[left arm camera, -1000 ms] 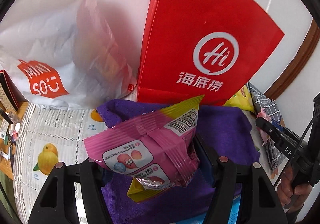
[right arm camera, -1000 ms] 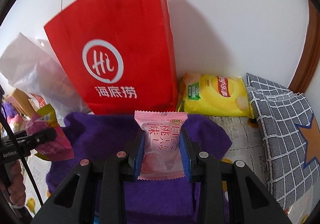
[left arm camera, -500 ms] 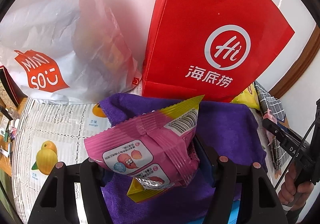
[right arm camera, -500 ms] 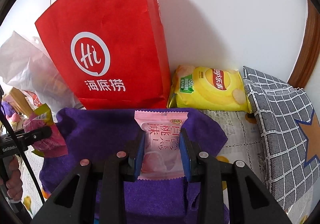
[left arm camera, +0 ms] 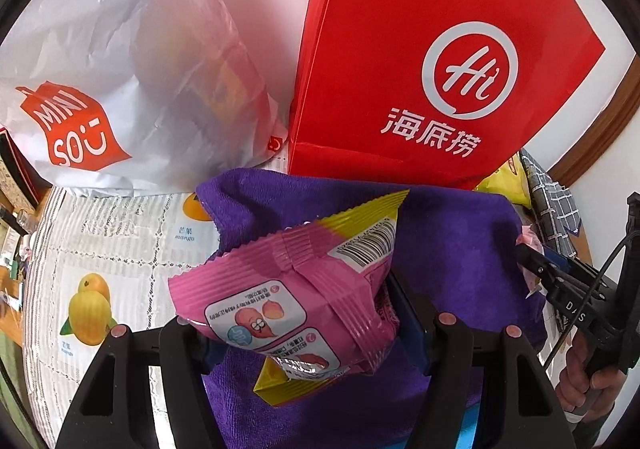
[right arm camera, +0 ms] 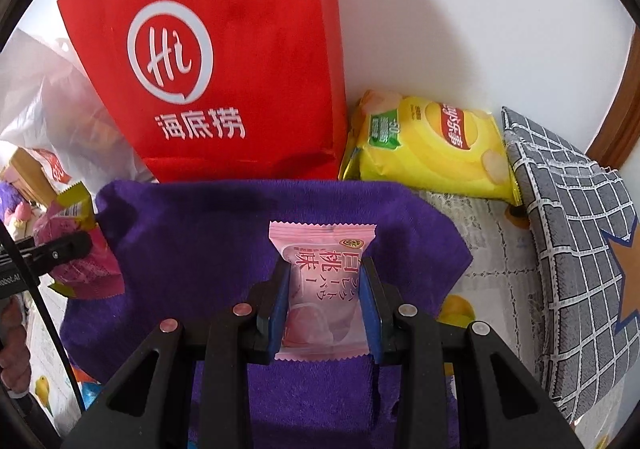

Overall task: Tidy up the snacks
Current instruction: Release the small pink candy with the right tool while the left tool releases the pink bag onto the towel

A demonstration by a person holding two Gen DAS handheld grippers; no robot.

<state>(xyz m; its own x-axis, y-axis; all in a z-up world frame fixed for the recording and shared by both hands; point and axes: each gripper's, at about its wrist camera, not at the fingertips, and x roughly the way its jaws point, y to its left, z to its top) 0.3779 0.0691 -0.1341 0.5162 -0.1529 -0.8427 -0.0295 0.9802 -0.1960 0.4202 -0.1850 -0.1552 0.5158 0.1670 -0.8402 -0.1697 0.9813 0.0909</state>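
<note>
Your left gripper (left arm camera: 296, 333) is clamping a crinkled magenta-and-yellow foil snack packet (left arm camera: 288, 289), and your right gripper (right arm camera: 325, 309) is pinching a pale pink sweet wrapper (right arm camera: 322, 289); both are hanging above the purple towel (right arm camera: 208, 233) before the red paper bag (right arm camera: 224, 61).

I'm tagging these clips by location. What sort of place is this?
Most likely a home, at a table against a wall: a fruit-print tablecloth, shop carrier bags, one red paper bag and one white plastic bag, and a checked cushion.
</note>
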